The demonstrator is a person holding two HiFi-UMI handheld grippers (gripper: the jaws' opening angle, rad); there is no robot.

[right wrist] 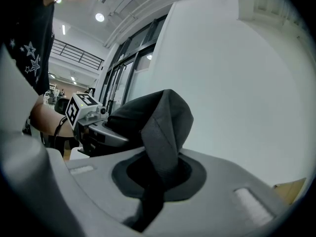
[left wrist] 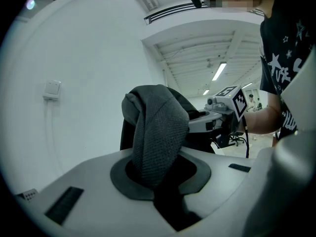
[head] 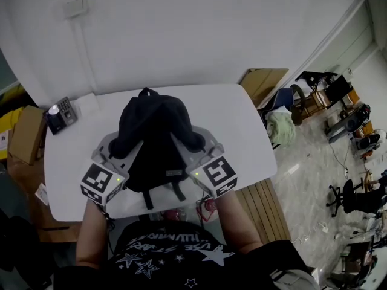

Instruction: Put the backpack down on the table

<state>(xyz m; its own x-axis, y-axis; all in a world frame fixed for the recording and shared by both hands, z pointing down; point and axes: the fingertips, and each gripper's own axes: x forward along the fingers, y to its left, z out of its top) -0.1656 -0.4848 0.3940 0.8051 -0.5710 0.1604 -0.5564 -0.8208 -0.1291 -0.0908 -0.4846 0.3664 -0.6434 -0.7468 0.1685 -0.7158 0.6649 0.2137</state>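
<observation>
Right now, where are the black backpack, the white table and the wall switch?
black backpack (head: pixel 154 135): head view, middle of its dark body.
white table (head: pixel 242 132): head view, bare top right of the backpack.
wall switch (head: pixel 76 6): head view, centre of its plate.

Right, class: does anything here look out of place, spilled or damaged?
Nothing stands out. The black backpack slumps over the white table, and the left hand-held gripper and right hand-held gripper each clamp one strap.
</observation>
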